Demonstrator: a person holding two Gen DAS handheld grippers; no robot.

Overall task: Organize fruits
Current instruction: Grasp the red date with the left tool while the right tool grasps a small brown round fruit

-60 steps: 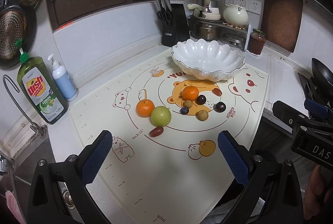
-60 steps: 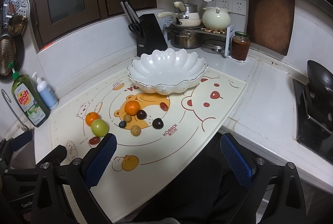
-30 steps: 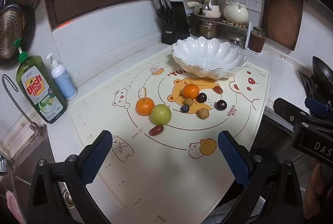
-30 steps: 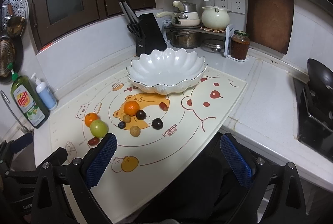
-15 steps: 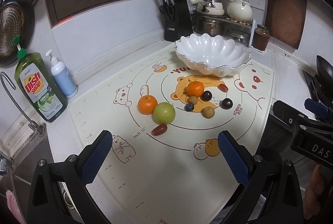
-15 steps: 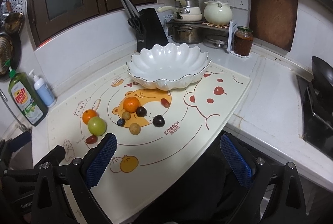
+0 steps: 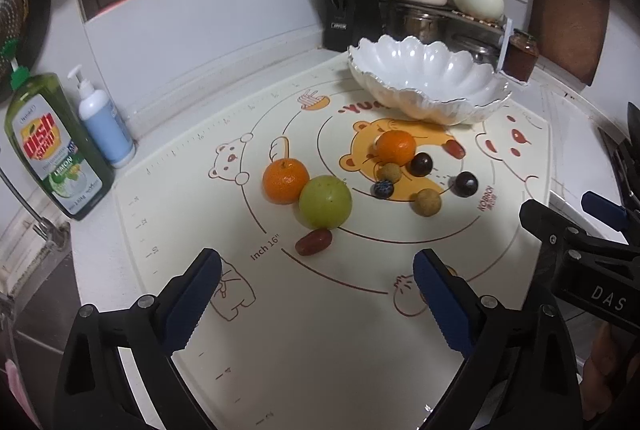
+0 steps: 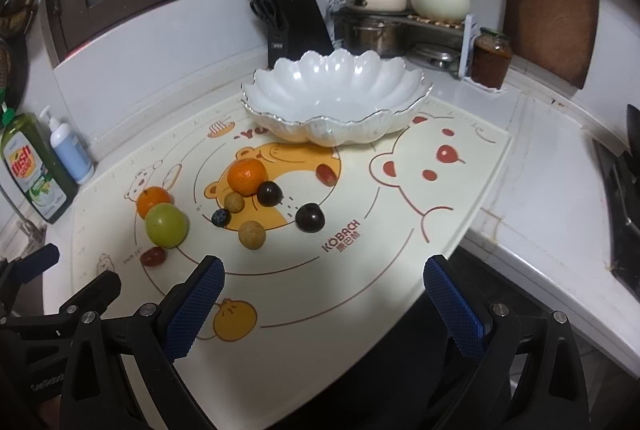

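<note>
Printed baking mat [image 8: 460,198] covers the counter; all fruit sits on it. White scalloped bowl [image 8: 336,102] at the mat's far edge, holding nothing. Left gripper [image 7: 316,294]: fingers wide apart, having just closed slightly, nothing between them, over the mat's near edge. Right gripper [image 8: 320,304]: fingers wide apart, nothing gripped, over the near right edge.

Green apple [image 7: 325,201] toward the mat's left side, touching orange [image 7: 285,180]. Second orange [image 7: 395,147] mid-mat, just in front of the bowl. Two dark plums [image 7: 421,164] [image 7: 465,184] to its right. Two tan longans [image 7: 427,202] [image 7: 390,172]. Red date [image 7: 314,241] just in front of the apple; second date [image 7: 455,149] near the bowl. Blueberry [image 7: 383,189] between the longans.
</note>
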